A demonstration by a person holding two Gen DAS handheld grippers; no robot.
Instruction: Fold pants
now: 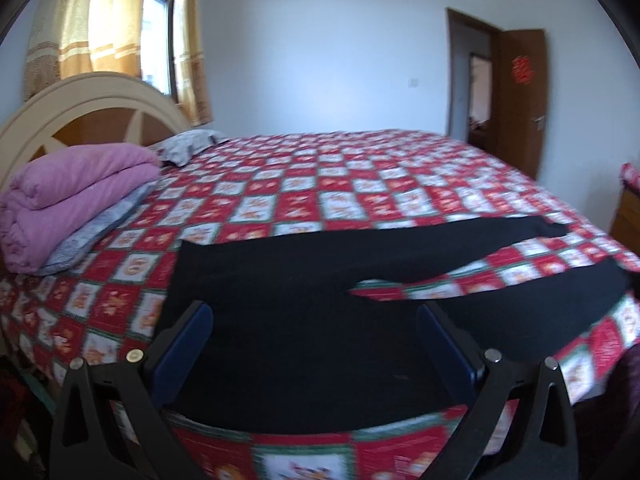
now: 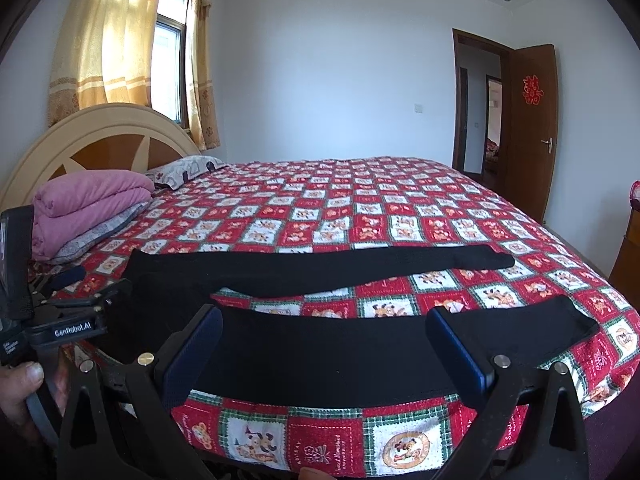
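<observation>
Black pants (image 1: 304, 344) lie flat on the red patterned bedspread (image 1: 320, 192) near the bed's front edge, waist to the left, two legs spread apart to the right. In the right wrist view the pants (image 2: 320, 356) show both legs, the far leg (image 2: 360, 264) and the near leg. My left gripper (image 1: 314, 316) is open and empty, above the waist and hip part. My right gripper (image 2: 324, 324) is open and empty, above the near leg. The left gripper (image 2: 80, 280) also shows at the left of the right wrist view, at the waist.
A folded pink quilt (image 2: 88, 204) on a grey blanket and a pillow (image 2: 184, 168) lie by the headboard (image 2: 100, 136) at the left. A brown door (image 2: 532, 128) stands open at the right. A wooden cabinet (image 2: 628, 256) is at the far right.
</observation>
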